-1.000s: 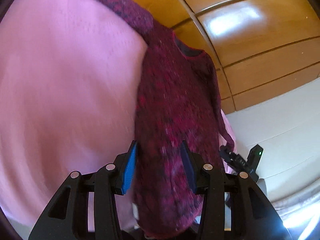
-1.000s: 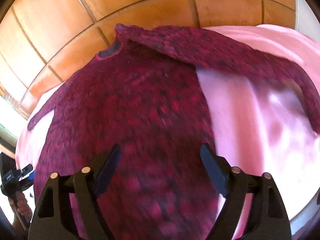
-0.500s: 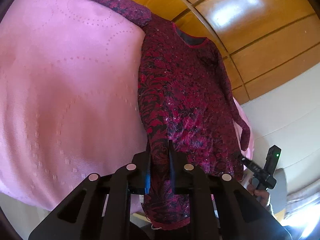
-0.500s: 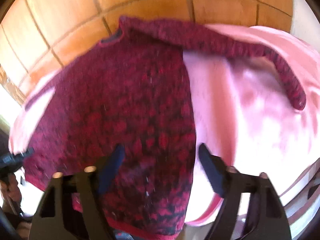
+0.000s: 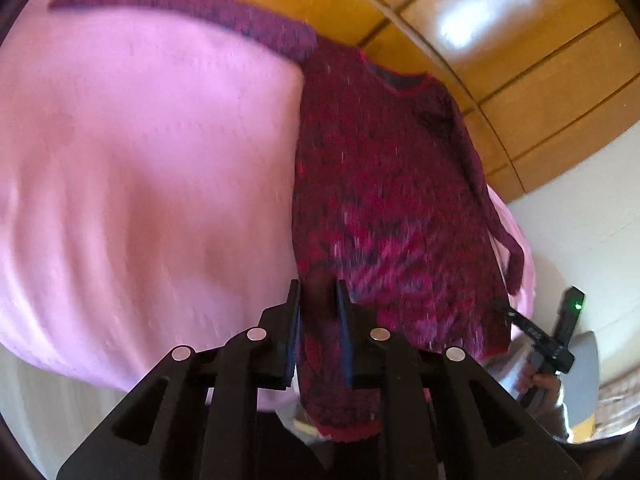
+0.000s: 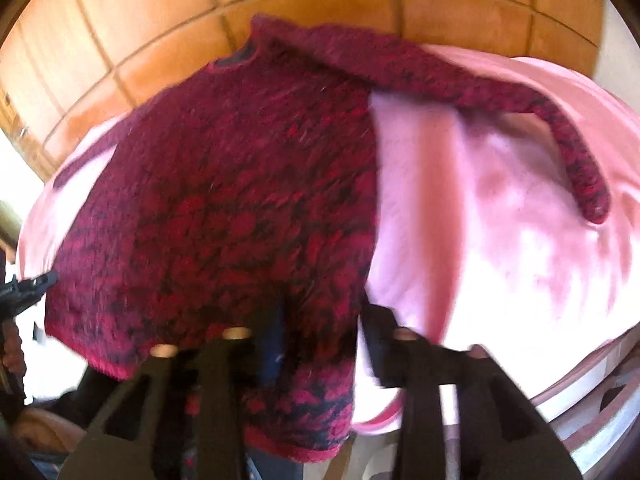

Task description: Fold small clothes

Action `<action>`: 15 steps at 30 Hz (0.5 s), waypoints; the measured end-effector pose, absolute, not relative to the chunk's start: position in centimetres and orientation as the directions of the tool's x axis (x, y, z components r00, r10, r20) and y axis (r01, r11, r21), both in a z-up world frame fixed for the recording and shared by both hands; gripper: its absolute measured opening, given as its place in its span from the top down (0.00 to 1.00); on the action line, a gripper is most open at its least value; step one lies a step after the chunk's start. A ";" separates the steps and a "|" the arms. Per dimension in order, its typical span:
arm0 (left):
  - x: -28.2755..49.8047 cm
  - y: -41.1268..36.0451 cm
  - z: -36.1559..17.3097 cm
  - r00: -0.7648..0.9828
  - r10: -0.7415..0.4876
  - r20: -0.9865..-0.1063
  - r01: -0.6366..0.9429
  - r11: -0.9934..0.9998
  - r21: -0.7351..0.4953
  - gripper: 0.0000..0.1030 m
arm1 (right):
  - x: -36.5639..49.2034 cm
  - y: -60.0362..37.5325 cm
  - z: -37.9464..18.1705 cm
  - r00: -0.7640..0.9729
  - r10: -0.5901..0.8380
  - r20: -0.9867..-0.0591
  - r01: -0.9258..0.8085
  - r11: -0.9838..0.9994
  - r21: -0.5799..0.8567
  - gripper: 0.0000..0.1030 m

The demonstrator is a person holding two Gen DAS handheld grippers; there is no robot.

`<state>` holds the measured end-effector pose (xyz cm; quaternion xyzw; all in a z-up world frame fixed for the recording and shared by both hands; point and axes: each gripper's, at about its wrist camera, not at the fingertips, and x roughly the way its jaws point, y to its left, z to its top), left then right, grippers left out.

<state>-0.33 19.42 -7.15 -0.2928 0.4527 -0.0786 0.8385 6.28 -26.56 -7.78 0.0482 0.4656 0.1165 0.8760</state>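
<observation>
We find the left tool (image 5: 317, 308) nearest its lens, its two fingers drawn close and pinching the left hem edge of the red sweater (image 5: 384, 216). In the right wrist view, the right tool (image 6: 320, 336) stands at the sweater's (image 6: 224, 216) lower right hem with cloth between its fingers; the frame is blurred, and we cannot tell whether they grip it. The sweater lies front up on a pink cover (image 5: 140, 184), hem hanging over the near edge, neck at the far end. One sleeve (image 6: 520, 108) runs out across the pink cover (image 6: 500, 220); the other sleeve (image 5: 504, 236) lies along the body. Beyond the neck we record wood panelling (image 5: 500, 40).
</observation>
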 end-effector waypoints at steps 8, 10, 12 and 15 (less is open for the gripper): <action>2.6 19.0 -3.4 0.672 -0.317 -0.669 -0.087 0.863 -0.497 0.67 | 8.6 -32.6 -5.0 0.712 -0.189 -0.676 0.156 0.982 -0.110 0.29; 3.6 17.8 -3.5 0.659 -0.331 -0.675 -0.069 0.867 -0.493 0.67 | 10.0 -33.4 -5.1 0.725 -0.292 -0.624 0.190 0.955 -0.227 0.27; 4.6 15.9 -3.6 0.644 -0.350 -0.680 -0.025 0.879 -0.477 0.67 | 11.2 -33.8 -5.5 0.734 -0.334 -0.591 0.185 0.936 -0.299 0.25; 5.9 13.3 -4.0 0.625 -0.363 -0.691 0.032 0.896 -0.442 0.67 | 14.2 -34.8 -7.1 0.711 -0.365 -0.601 0.160 0.916 -0.367 0.34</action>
